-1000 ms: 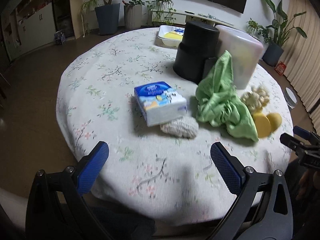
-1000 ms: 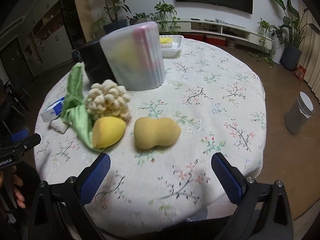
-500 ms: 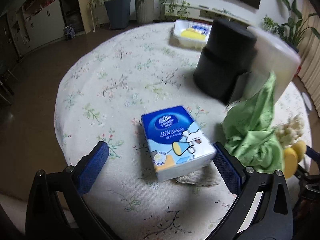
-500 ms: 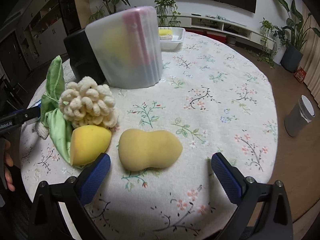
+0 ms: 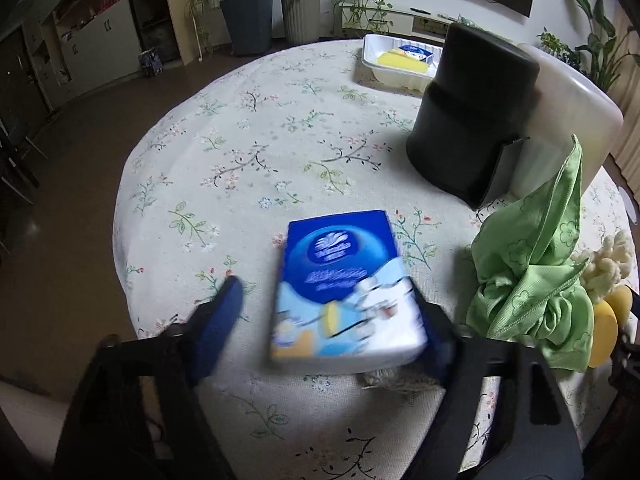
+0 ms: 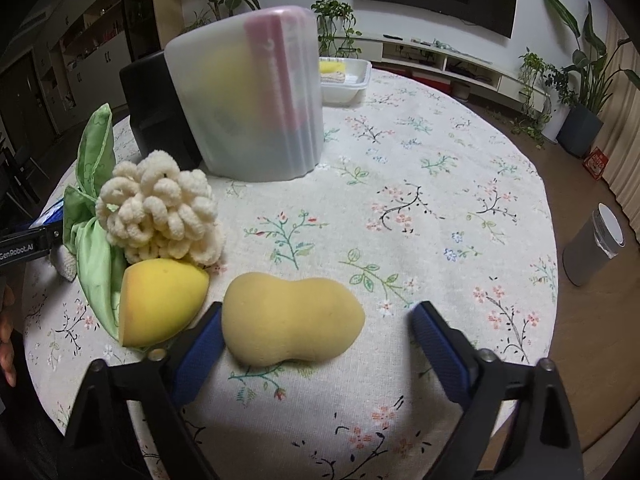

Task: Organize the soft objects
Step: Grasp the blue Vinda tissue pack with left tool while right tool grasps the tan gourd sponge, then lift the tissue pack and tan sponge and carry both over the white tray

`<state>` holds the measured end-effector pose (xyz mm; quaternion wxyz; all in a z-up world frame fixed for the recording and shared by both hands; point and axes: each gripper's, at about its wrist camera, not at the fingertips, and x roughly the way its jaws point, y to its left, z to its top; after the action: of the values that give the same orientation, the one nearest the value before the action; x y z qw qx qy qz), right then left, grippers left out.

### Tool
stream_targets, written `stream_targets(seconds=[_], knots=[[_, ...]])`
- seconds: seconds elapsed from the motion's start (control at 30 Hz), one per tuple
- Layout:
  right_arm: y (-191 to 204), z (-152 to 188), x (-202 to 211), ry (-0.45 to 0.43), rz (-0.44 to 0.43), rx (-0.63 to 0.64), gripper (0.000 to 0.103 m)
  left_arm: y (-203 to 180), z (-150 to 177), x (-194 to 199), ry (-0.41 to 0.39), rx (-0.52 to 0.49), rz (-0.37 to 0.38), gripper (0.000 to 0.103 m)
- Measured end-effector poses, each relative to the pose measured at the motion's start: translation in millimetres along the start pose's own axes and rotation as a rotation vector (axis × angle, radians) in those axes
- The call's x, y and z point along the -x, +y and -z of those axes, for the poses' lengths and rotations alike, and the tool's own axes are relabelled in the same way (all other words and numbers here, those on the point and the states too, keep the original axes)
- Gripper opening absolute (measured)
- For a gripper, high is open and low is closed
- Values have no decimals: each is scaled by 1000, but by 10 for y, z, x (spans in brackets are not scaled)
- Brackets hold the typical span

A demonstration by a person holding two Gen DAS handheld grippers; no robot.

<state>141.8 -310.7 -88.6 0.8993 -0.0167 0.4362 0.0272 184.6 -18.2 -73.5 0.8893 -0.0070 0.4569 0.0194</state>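
Both claws have come in low over the table (image 6: 460,208) since a second ago, each now straddling its target. The left gripper (image 5: 328,320) is closing around the tissue pack (image 5: 344,280); its right finger looks to touch the pack's edge, the left one is apart, so no grip yet. The right gripper (image 6: 316,332) is closing too, with the gourd sponge (image 6: 292,320) between its jaws: left pad just touching, right pad well apart.

I'd worry the pack gets nudged sideways and skews as one finger lands first. It also lies over a knitted cloth (image 5: 396,380), which might drag along. The right claw's left finger sits close to the egg sponge (image 6: 160,304) and could shove it.

Counting: one tissue pack, two yellow sponges, one cream scrubber (image 6: 160,212), one green cloth (image 5: 532,272), one knitted cloth, one black bin (image 5: 468,120), one frosted bin (image 6: 248,96), one white tray (image 5: 400,64).
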Motion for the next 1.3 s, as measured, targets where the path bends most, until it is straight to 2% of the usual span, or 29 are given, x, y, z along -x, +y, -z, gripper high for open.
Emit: stream_targets(seconds=[0.03, 0.07, 0.13, 0.23, 0.47, 0.97, 1.1, 1.3], knots=[[-4, -5, 15, -7, -1, 2, 75, 4, -4, 7, -4, 0, -1, 60], [0, -10, 26, -11, -7, 6, 72, 11, -8, 9, -7, 2, 0, 56], [28, -17, 45, -15, -15, 22, 58, 33, -3, 25, -12, 7, 11, 54], [86, -13, 73, -18, -14, 40, 56, 49, 14, 57, -28, 6, 21, 52], [38, -12, 186, -42, -18, 15, 53, 88, 20, 205, -76, 5, 35, 51], [-39, 16, 406, -50, -19, 27, 53, 159, 257, 418, -33, -21, 105, 51], [-237, -74, 482, -57, 17, 13, 53, 316, 108, 464, -45, -20, 94, 51], [-673, -406, 486, -60, 78, -5, 53, 621, -400, 441, -84, -30, 43, 51]])
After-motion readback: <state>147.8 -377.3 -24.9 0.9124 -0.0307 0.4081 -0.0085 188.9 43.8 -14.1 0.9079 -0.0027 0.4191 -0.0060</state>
